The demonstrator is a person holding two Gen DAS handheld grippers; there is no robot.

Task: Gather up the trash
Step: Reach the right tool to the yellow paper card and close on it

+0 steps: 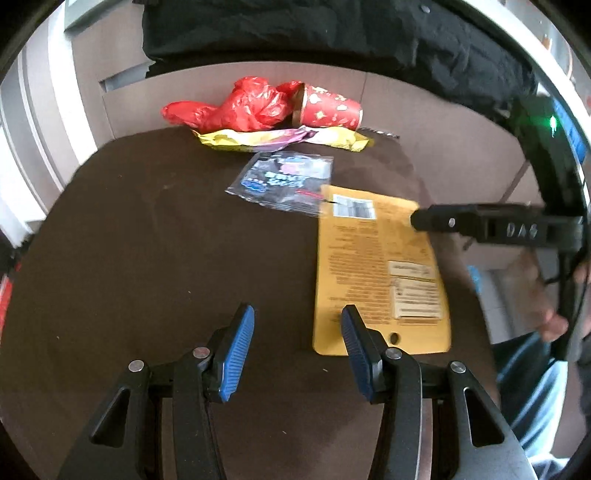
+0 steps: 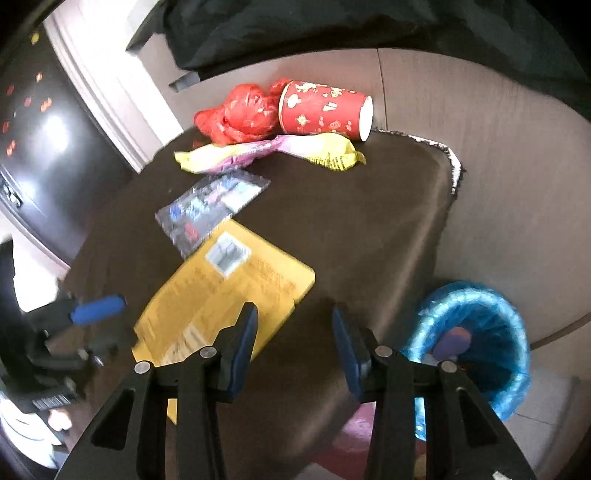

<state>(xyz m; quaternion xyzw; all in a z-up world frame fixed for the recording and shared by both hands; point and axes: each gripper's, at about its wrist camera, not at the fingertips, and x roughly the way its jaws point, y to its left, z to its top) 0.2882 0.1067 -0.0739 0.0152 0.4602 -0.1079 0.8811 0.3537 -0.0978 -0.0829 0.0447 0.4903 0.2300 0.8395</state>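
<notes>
Trash lies on a dark brown table [image 1: 147, 240]. Nearest is a flat yellow envelope [image 1: 380, 269] [image 2: 229, 295], with a clear printed packet [image 1: 284, 181] [image 2: 214, 206] behind it. At the far edge lie a yellow-purple wrapper [image 1: 280, 140] [image 2: 273, 151], a crumpled red plastic bag [image 1: 236, 107] [image 2: 240, 114] and a red paper cup [image 1: 328, 107] [image 2: 325, 110] on its side. My left gripper [image 1: 298, 314] is open and empty, its right finger over the envelope's near edge. My right gripper [image 2: 294, 312] is open and empty above the envelope's right corner.
A bin with a blue liner [image 2: 476, 332] stands on the floor right of the table, with some trash inside. Black cloth [image 1: 295, 29] hangs behind the table. A hand [image 1: 546, 295] holds the right gripper at the table's right side. A dark cabinet [image 2: 37, 129] is at left.
</notes>
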